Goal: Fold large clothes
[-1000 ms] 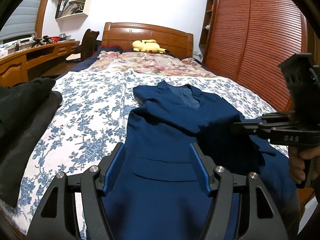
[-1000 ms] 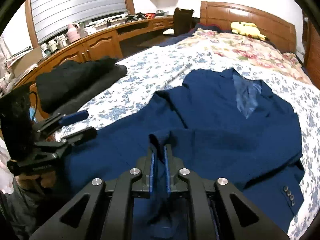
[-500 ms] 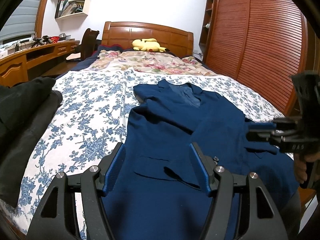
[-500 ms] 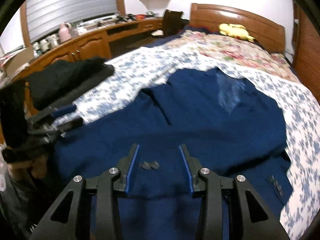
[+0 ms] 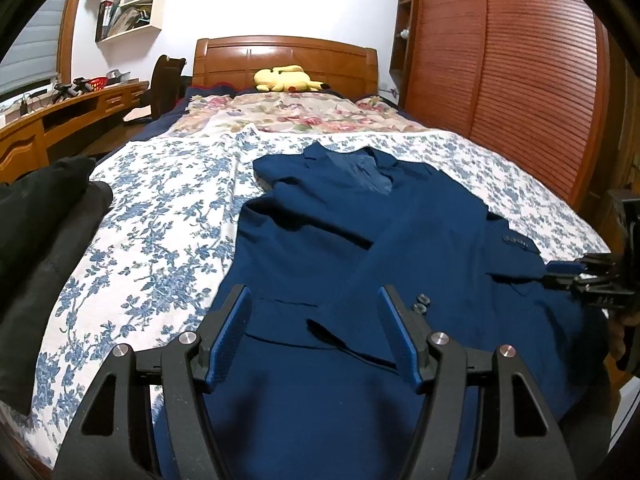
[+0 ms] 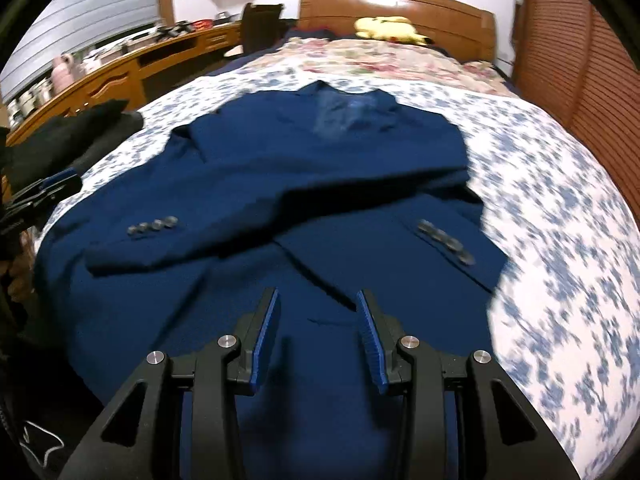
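Note:
A navy blue suit jacket (image 5: 360, 236) lies face up on the floral bed sheet (image 5: 160, 208), collar toward the headboard. Both sleeves are folded across its front; the cuff buttons (image 6: 152, 226) show in the right wrist view, where the jacket (image 6: 320, 184) fills the middle. My left gripper (image 5: 316, 300) is open and empty above the jacket's lower left front. My right gripper (image 6: 316, 300) is open and empty above the jacket's hem. It also shows at the right edge of the left wrist view (image 5: 576, 272).
Dark folded clothes (image 5: 44, 240) lie on the bed's left side. A yellow plush toy (image 5: 284, 78) sits by the wooden headboard (image 5: 284, 56). A wooden desk (image 5: 60, 120) runs along the left; a slatted wardrobe (image 5: 520, 80) stands at the right.
My right gripper let go of the sleeve, which now lies across the jacket front. It opened and drew back toward the hem. My left gripper stayed open, barely moving.

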